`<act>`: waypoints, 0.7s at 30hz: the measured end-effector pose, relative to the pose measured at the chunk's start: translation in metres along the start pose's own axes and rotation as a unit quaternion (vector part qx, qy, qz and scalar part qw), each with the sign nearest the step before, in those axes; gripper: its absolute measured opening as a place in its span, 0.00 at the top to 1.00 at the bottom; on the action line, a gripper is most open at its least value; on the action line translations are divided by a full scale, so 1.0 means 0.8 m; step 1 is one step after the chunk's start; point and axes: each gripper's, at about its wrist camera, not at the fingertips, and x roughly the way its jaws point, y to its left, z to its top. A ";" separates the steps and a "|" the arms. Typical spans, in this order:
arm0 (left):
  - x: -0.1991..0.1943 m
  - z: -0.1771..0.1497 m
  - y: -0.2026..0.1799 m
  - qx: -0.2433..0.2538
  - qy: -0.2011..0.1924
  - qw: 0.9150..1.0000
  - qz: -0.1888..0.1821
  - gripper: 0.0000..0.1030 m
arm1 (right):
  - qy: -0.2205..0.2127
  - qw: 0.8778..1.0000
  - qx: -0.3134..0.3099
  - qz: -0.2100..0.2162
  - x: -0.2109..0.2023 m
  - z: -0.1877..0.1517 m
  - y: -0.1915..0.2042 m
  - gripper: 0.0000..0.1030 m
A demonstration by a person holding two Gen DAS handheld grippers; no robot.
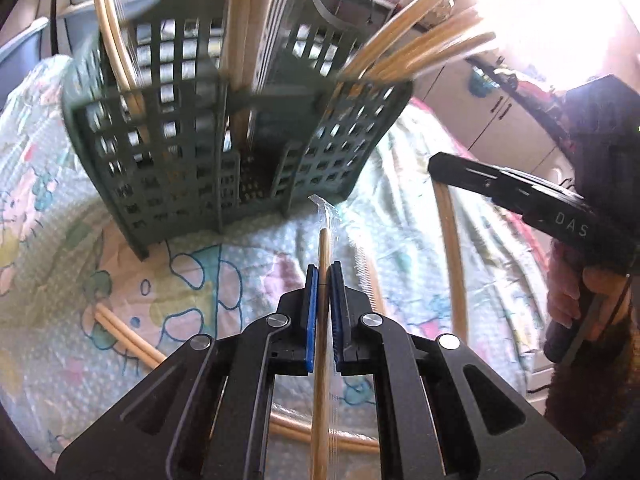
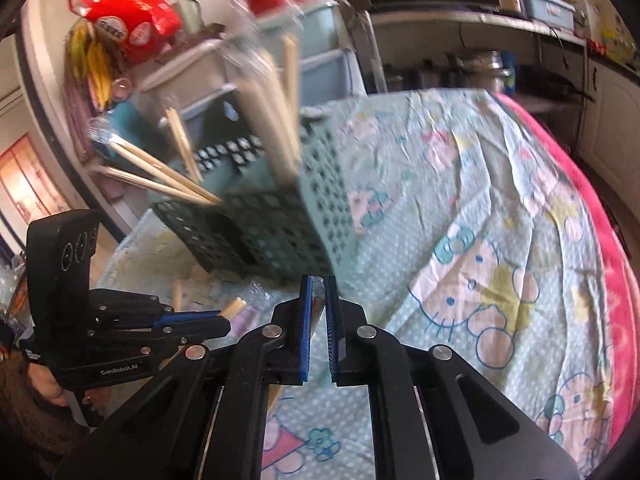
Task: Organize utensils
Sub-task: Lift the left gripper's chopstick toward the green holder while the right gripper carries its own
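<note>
A green slotted utensil caddy [image 1: 224, 148] stands on the patterned cloth, with several wrapped wooden chopsticks [image 1: 420, 48] sticking out of its compartments. It also shows in the right wrist view [image 2: 280, 216]. My left gripper [image 1: 325, 272] is shut on a plastic-wrapped chopstick pair [image 1: 325, 240] just in front of the caddy's base. My right gripper [image 2: 318, 284] is shut on another wrapped chopstick pair [image 2: 316, 308], near the caddy's right side; it shows from outside in the left wrist view [image 1: 440, 168], its chopsticks [image 1: 452, 240] hanging down.
Loose chopsticks [image 1: 128, 336] lie on the Hello Kitty cloth [image 2: 480, 240] at the left and near my left gripper's base [image 1: 328, 436]. Storage drawers [image 2: 320, 52], a red bag [image 2: 128, 16] and cabinets stand behind the table. A pink edge [image 2: 616, 280] borders the right.
</note>
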 end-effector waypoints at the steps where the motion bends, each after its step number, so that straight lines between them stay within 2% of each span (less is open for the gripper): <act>1: -0.010 0.001 0.000 -0.001 -0.007 1.000 -0.006 0.96 | -0.006 1.000 -0.005 0.003 -0.007 0.003 0.005 0.94; 10: -0.084 0.007 -0.012 0.022 -0.078 0.997 -0.022 0.96 | -0.048 0.997 -0.048 0.021 -0.049 0.022 0.039 0.94; 16: -0.107 0.027 -0.033 0.027 -0.136 0.990 -0.031 0.96 | -0.071 0.995 -0.065 0.025 -0.073 0.029 0.055 0.94; 21: -0.124 0.040 -0.046 0.028 -0.190 0.981 -0.033 0.96 | -0.092 0.993 -0.070 0.028 -0.092 0.037 0.063 0.95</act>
